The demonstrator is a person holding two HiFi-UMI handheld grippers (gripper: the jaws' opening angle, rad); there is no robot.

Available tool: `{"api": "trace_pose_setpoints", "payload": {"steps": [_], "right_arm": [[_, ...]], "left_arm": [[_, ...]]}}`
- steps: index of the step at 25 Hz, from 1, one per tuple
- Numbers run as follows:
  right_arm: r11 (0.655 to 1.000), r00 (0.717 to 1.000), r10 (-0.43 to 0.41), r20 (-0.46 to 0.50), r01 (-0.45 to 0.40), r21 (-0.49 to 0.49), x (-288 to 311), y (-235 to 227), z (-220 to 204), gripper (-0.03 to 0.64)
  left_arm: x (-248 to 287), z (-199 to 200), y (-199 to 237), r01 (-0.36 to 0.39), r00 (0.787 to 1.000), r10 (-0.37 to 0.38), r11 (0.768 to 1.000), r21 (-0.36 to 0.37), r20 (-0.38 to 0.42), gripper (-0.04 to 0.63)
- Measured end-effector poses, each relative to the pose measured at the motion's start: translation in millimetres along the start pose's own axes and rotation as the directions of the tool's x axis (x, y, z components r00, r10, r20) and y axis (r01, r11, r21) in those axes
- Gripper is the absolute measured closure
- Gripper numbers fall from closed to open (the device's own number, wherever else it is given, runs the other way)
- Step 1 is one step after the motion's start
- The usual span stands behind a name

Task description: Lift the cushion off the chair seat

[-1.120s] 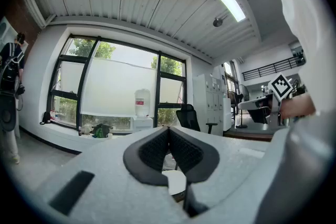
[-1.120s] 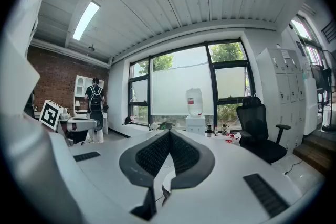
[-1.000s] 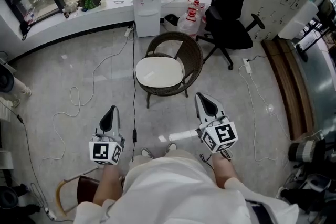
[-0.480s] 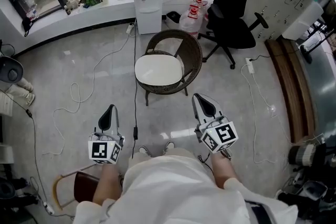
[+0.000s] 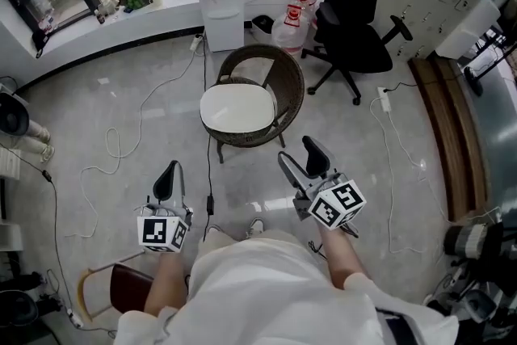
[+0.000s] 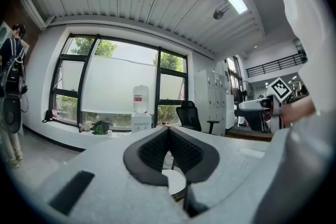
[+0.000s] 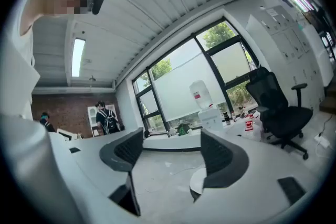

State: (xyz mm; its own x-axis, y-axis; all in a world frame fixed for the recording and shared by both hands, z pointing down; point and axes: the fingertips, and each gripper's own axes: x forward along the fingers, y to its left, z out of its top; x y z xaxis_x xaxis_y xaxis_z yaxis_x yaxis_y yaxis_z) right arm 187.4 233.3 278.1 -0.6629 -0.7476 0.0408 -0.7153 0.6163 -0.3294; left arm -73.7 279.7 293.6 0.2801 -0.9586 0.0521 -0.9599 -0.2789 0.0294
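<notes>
At the far left a fan stands on the grey floor, and loose white cables snake across the tiles towards the middle. The left gripper is held level low in the head view, well short of the chair; in its own view the left gripper's dark pads meet tip to tip, with nothing caught between them, and a sliver of the white cushion shows below them in the distance. Beyond, a white water dispenser stands against the window sill. In front of it is the round wicker chair, and the cushion lies flat on its seat, untouched, apart from both tools. The right gripper is nearer the chair than the left, just off the seat's near right edge and rolled to one side; its jaws are opening, and the right gripper view shows the right gripper with a clear gap between the pads holding only bare floor, the cushion's edge peeking beside the right pad. Further right stands a black office chair, with water bottles at its foot
</notes>
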Motion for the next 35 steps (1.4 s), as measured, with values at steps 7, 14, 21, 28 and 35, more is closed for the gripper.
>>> {"api": "trace_pose_setpoints", "payload": {"steps": [7, 14, 21, 28, 35], "right_arm": [[0.984, 1.0, 0.007, -0.009, -0.006, 0.178, 19.1, -25.7, -15.0, 0.126], [0.961, 0.994, 0.079, -0.08, -0.054, 0.272, 50.6, -26.3, -48.2, 0.126], [0.955, 0.99, 0.029, -0.141, 0.014, 0.297, 93.9, -43.5, -69.7, 0.127], [0.917, 0.969, -0.07, -0.237, 0.156, 0.368, 176.5, -85.4, -91.2, 0.127], [0.811, 0.918, -0.216, -0.333, 0.358, 0.462, 259.8, -132.0, -152.3, 0.127]], "left_arm": [[4.2, -10.5, 8.2, -0.038, 0.999, 0.037, 0.999, -0.005, -0.031, 0.58], [7.9, -18.2, 21.7, -0.051, 0.996, 0.052, 0.999, 0.007, -0.067, 0.58], [55.3, -60.2, 57.1, -0.015, 0.994, 0.006, 0.996, -0.085, -0.113, 0.58], [176.9, -47.8, 117.5, 0.125, 0.988, -0.132, 0.989, -0.083, -0.086, 0.58], [264.9, -61.5, 201.5, 0.218, 0.963, -0.231, 0.971, -0.1, -0.14, 0.58]]}}
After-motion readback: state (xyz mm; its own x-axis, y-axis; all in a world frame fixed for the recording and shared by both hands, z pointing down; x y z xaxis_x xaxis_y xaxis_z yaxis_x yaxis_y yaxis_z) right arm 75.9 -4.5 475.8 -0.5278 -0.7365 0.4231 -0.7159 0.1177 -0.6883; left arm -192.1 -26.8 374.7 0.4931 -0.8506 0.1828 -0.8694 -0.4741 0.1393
